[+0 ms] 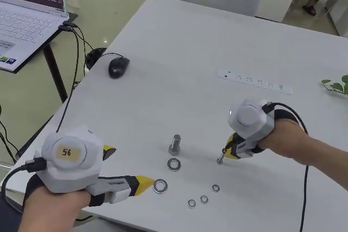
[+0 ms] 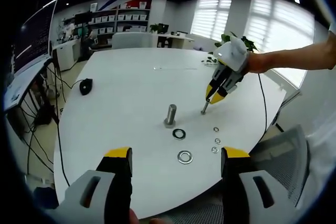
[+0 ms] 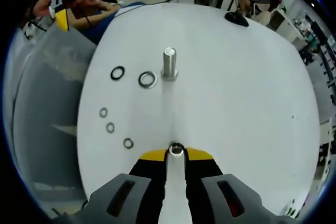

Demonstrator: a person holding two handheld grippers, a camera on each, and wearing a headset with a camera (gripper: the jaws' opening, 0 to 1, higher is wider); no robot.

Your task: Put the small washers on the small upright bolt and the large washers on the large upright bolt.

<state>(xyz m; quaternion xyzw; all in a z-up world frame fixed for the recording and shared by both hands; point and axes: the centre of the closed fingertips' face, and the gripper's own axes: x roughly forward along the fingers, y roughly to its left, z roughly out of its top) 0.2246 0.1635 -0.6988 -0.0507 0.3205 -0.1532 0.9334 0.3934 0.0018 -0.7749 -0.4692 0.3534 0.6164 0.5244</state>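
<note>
Jaws on your right gripper (image 3: 176, 157) pinch the small bolt (image 3: 176, 149) — hold it plumb. Left gripper (image 2: 176, 154) gapes empty — square it over the nearest large washer (image 2: 185, 157).

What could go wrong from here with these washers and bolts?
The right gripper pinches the small silver bolt at its top; letting go unevenly could tip it. The open left gripper points at a large steel washer near the white table edge; a nudge might slide it off.

Mouse (image 1: 118, 67), power strip (image 1: 254, 81) on table (image 1: 179, 42) — laptop (image 1: 27, 9) (open) beside.
</note>
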